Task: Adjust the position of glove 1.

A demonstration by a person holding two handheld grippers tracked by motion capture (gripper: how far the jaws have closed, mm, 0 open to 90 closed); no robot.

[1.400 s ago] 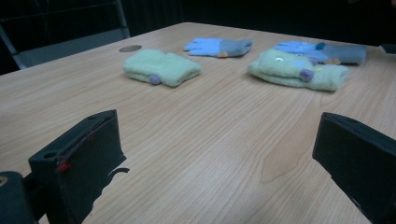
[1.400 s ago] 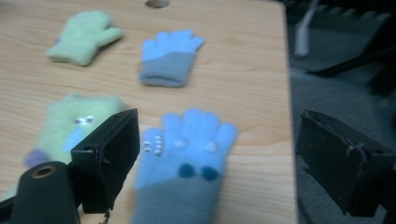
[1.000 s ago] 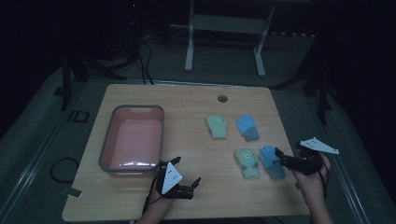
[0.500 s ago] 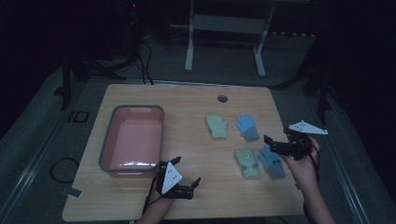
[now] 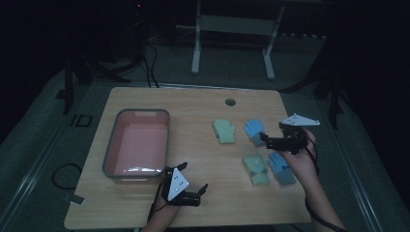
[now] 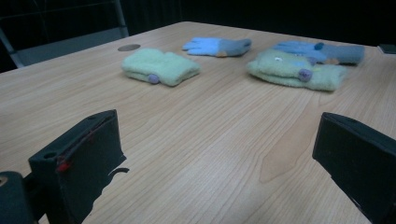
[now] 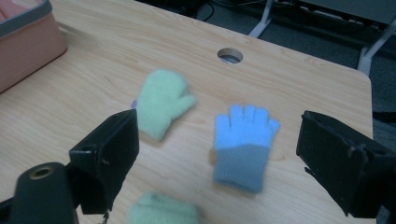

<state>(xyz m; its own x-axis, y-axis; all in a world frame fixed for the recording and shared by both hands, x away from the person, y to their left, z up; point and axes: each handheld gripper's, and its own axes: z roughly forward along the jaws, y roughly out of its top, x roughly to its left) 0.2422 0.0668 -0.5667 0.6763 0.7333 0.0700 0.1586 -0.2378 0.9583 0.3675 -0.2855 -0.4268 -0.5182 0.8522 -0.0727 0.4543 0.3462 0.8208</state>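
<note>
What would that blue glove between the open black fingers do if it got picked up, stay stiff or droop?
The blue glove looks knitted and lies flat on the table, so it would probably droop from wherever it is pinched. It is thin and likely light. Its fuzzy surface should grip well; pushed, it would more likely bunch or slide than roll. The right gripper has wide-open fingers.

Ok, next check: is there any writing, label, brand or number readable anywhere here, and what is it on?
"ID": pale letters on the dark floor left of the light wooden table, in the high view; the reading is uncertain in the dim light.
No print can be made out on the pink plastic tub with the grey rim, the blue knitted glove or the pale green mitten.
</note>
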